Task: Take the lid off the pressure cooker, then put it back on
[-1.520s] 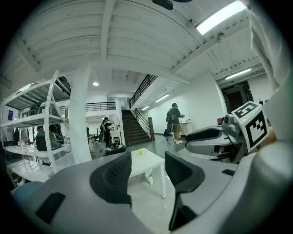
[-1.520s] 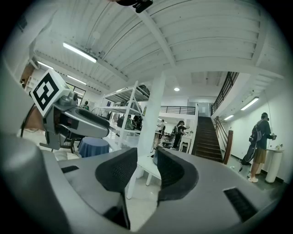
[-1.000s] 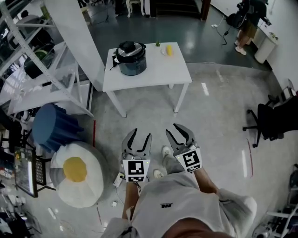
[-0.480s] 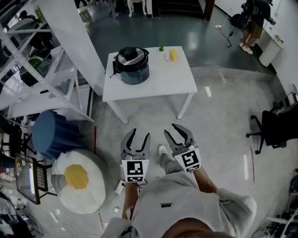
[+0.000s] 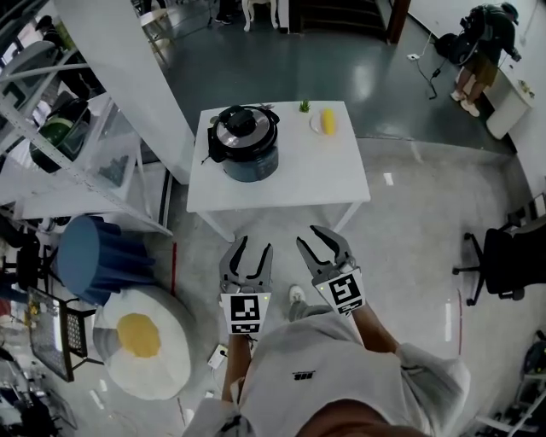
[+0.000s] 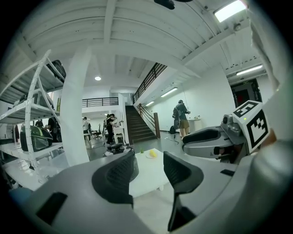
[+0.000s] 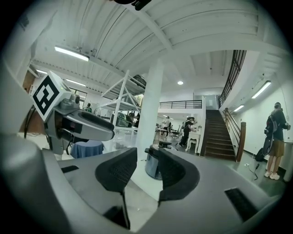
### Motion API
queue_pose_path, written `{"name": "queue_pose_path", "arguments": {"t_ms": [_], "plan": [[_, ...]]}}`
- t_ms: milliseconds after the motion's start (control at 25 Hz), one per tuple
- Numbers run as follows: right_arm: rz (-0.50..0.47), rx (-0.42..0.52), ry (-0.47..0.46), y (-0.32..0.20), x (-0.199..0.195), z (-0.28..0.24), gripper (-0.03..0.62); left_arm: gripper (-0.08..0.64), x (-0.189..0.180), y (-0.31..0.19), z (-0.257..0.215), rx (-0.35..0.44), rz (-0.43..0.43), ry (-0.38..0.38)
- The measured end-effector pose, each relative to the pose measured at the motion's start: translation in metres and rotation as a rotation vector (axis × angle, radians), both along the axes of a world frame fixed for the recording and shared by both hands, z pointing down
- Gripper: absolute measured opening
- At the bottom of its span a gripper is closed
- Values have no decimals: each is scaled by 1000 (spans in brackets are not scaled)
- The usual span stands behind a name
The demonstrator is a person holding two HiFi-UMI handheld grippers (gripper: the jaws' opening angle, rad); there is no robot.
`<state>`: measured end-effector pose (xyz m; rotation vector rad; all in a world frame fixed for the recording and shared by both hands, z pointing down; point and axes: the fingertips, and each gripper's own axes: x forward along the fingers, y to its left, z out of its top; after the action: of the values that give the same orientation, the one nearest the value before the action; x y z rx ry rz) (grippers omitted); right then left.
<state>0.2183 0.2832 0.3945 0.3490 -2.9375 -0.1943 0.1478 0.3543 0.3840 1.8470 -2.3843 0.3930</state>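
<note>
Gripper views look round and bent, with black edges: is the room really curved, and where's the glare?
No: in the left gripper view the wide lens bows the pillar and a ceiling lamp glares white; the right gripper view bulges alike; the head view bends less, with sheen on the dark floor.

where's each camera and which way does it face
Head view: on the person's head, looking steeply down at the table, pressure cooker; shows left gripper, right gripper, torso.
Left gripper view: rides that gripper, faces the table past its empty jaws, just narrowed yet apart; right gripper alongside.
Right gripper view: rides that gripper, faces the distant pressure cooker through its empty jaws; left gripper alongside.
Shared: all see the pressure cooker.
</note>
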Motion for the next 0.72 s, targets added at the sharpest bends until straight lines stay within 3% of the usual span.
{"name": "queue_pose_path", "arguments": {"t_ms": [360,720], "plan": [[-43,-24,10,-73,-44,-2,141,219,-44,-71,1,-16,-48,-1],[-58,-49,12,-112,-79,5,141,219,-77,-108,7,-26,-68,-8]]}}
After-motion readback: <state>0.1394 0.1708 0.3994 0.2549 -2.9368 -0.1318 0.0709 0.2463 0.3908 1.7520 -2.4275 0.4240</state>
